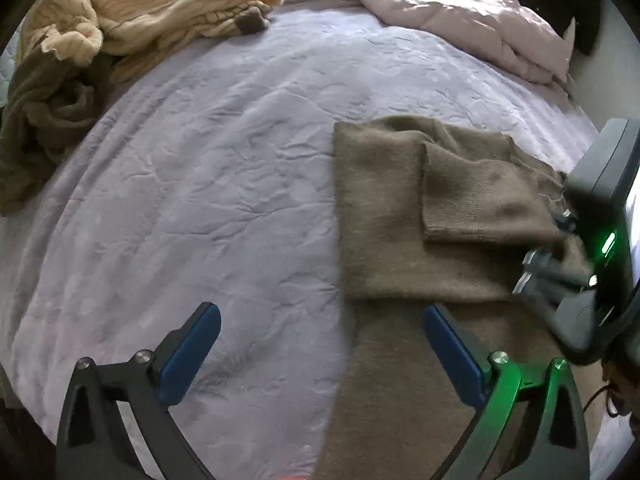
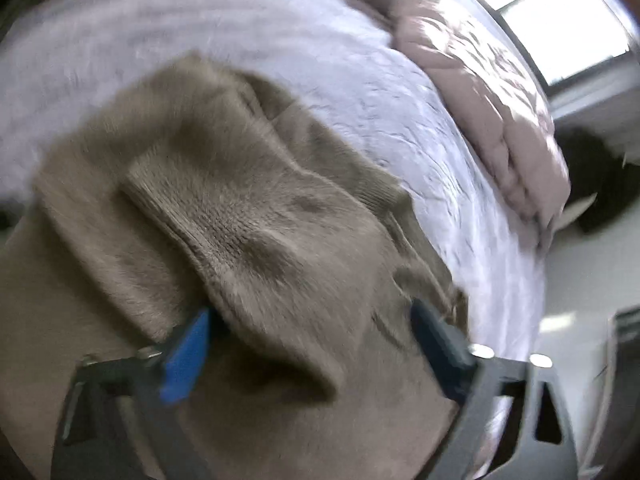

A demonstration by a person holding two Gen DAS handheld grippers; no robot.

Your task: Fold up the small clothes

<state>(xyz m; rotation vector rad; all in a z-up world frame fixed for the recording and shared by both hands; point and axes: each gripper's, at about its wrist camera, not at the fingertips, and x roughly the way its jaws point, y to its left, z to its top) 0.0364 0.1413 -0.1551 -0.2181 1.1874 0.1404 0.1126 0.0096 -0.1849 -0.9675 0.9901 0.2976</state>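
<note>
A brown knitted sweater (image 1: pixel 400 216) lies partly folded on the lilac bedspread (image 1: pixel 208 184), a sleeve (image 1: pixel 480 200) laid across its body. My left gripper (image 1: pixel 322 320) is open and empty, hovering over the sweater's near left edge. My right gripper (image 2: pixel 310 320) is open, its blue fingers (image 2: pixel 188 356) straddling the folded sleeve (image 2: pixel 256 220); whether they touch it is unclear in the blur. In the left wrist view the right gripper's body (image 1: pixel 592 248) sits at the sweater's right edge.
A cream knit garment (image 1: pixel 132 12) and an olive one (image 1: pixel 44 120) are piled at the bed's far left. A pink quilted duvet (image 1: pixel 460 16) is bunched at the far right. The floor (image 2: pixel 580 280) lies beyond the bed's right edge.
</note>
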